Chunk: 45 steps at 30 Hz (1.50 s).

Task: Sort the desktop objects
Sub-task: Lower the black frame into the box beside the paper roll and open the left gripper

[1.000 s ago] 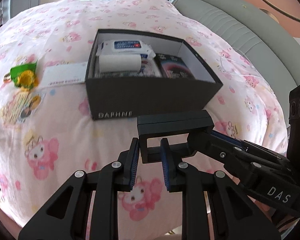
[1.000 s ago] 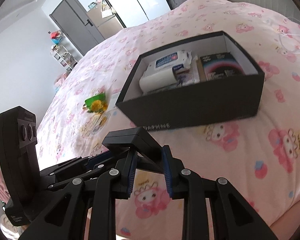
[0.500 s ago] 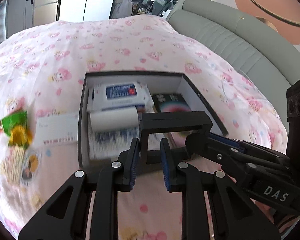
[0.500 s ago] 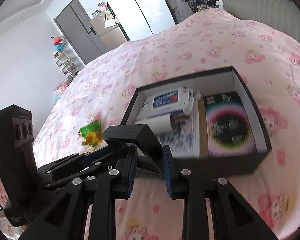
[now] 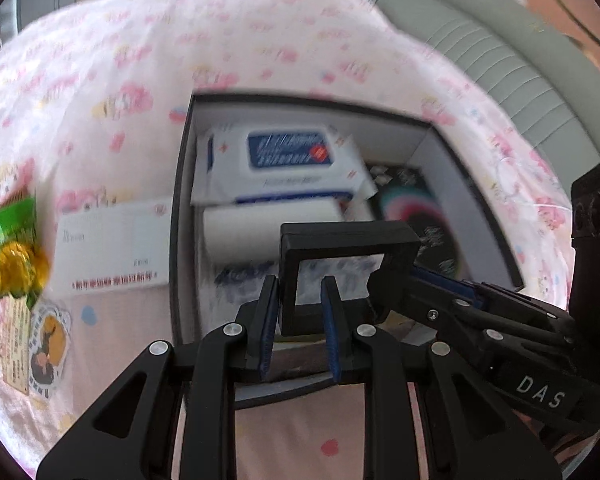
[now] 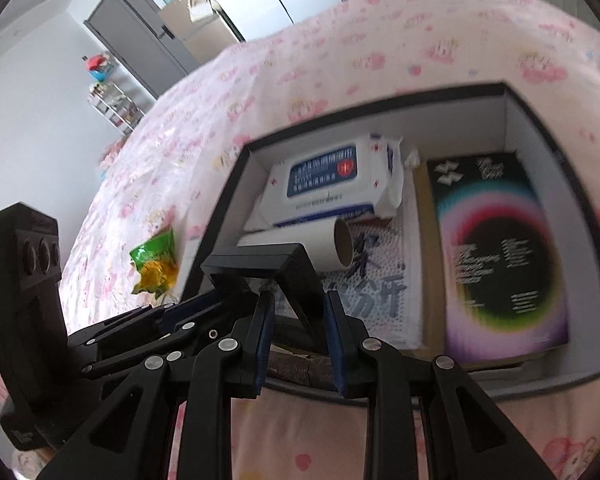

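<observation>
Both grippers hold one black rectangular frame [image 5: 346, 240] over the near edge of a dark open box [image 5: 180, 200]. My left gripper [image 5: 299, 312] is shut on the frame's near bar. My right gripper [image 6: 300, 320] is shut on the same frame [image 6: 260, 260], and it shows from the side in the left wrist view [image 5: 452, 300]. Inside the box lie a white and blue wipes pack [image 6: 332, 184], a white paper roll [image 6: 300, 246], a printed booklet [image 6: 380, 284] and a black book with a rainbow ring [image 6: 500, 260].
A white card [image 5: 112, 244], a green and yellow snack bag [image 5: 12, 248] and a sticker card [image 5: 44, 344] lie on the pink patterned bedspread [image 5: 140, 60] left of the box. A grey padded headboard [image 5: 500, 60] stands at the right.
Both grippers have carried the black frame forward and upward, from in front of the box to above its near edge. The box interior now fills the views.
</observation>
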Each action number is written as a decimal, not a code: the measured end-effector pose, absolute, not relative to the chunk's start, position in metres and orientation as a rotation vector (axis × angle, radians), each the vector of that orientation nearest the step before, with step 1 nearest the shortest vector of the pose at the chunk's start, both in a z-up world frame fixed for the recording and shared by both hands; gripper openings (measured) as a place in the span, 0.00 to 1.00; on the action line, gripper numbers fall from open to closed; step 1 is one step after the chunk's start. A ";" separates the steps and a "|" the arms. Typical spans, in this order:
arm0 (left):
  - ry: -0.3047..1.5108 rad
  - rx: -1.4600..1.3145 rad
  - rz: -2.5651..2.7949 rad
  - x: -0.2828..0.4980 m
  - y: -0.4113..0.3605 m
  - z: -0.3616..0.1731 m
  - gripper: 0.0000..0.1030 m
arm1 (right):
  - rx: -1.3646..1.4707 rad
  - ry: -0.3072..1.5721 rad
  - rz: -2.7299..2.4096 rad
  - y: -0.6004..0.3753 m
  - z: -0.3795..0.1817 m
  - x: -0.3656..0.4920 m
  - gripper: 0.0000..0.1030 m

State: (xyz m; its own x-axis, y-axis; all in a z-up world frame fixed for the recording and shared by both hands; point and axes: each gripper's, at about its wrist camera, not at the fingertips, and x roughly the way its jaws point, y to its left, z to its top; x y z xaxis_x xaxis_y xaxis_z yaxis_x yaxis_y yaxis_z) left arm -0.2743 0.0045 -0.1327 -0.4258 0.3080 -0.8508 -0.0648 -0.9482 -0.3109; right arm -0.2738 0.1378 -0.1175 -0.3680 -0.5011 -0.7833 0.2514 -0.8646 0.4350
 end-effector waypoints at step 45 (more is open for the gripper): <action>-0.218 -1.577 2.528 -0.280 -0.007 -0.138 0.18 | 1.640 -0.116 -2.259 0.118 -0.156 -0.309 0.23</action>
State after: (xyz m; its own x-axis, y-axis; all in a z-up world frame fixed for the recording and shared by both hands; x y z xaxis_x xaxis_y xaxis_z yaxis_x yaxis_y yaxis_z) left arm -0.2797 -0.0070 -0.1384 -0.4342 0.2069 -0.8767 -0.0538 -0.9775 -0.2041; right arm -0.3090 0.1179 -0.1562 -0.2716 -0.3226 -0.9067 0.2279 -0.9369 0.2651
